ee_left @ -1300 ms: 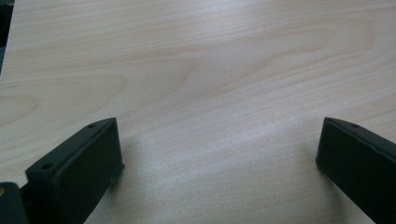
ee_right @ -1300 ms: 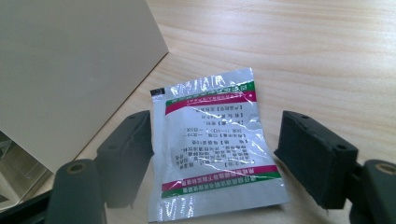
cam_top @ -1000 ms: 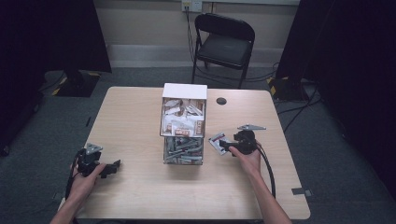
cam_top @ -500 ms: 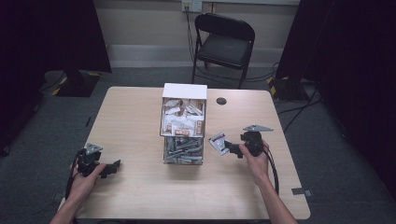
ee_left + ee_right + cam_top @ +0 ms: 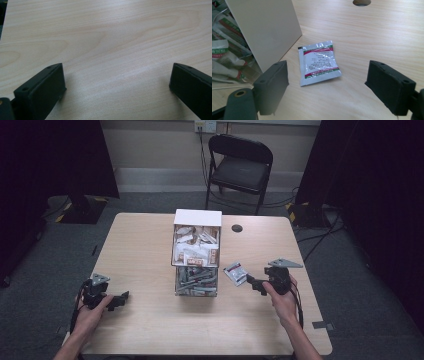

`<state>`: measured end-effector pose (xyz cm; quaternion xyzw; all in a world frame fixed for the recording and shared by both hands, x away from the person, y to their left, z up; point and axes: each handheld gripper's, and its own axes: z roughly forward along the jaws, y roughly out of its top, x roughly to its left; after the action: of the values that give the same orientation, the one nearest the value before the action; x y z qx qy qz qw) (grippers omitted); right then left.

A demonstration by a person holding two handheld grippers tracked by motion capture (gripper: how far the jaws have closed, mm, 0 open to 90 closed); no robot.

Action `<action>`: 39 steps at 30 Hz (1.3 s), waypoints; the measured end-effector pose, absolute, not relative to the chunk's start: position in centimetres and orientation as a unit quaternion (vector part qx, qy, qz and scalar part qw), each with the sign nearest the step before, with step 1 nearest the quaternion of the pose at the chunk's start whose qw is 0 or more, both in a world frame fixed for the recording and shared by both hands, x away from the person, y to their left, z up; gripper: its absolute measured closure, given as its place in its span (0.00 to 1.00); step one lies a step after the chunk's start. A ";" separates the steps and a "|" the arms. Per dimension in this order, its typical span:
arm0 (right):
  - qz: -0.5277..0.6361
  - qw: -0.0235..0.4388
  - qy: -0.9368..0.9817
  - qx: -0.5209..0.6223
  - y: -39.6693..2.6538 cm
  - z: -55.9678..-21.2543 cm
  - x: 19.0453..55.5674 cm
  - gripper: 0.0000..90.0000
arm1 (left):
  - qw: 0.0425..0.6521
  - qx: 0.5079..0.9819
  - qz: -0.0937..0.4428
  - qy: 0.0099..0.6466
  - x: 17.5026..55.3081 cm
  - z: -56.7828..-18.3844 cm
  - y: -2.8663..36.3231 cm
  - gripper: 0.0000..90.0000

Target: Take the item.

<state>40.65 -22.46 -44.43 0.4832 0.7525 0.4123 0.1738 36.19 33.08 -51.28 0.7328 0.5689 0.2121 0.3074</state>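
A small silver sachet (image 5: 235, 272) with red and green bands lies flat on the wooden table (image 5: 145, 245), just right of the dispenser box. In the right gripper view the sachet (image 5: 318, 62) rests ahead of and between the two black jaws, untouched. My right gripper (image 5: 255, 285) (image 5: 328, 70) is open and hovers a little to the sachet's right. The white-topped box (image 5: 196, 252) holds several sachets, with more in its clear lower part. My left gripper (image 5: 120, 299) (image 5: 117, 75) is open over bare wood at the table's front left, holding nothing.
A round cable hole (image 5: 237, 228) (image 5: 361, 2) sits in the table behind the sachet. The box's white side wall (image 5: 264, 30) stands close to the right gripper's left jaw. A black folding chair (image 5: 240, 165) is beyond the far edge.
My right gripper has drawn back to the right, away from the sachet and the box, and risen slightly. The sachet stays where it lay. The left gripper has not moved.
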 end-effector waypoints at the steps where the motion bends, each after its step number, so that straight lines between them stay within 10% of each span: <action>1: 0.412 0.174 0.754 0.482 -22.6 -44.4 40.4 0.19 | 0.307 0.733 0.212 0.569 36.2 -51.3 33.1 0.00; 39: 0.296 0.241 0.731 0.566 -31.8 -49.9 35.7 0.14 | 0.307 0.733 0.212 0.569 36.2 -51.3 33.1 0.00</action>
<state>35.67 -31.82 -49.94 0.5657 0.7311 0.2960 0.2405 36.19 33.08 -51.28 0.7328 0.5688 0.2123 0.3073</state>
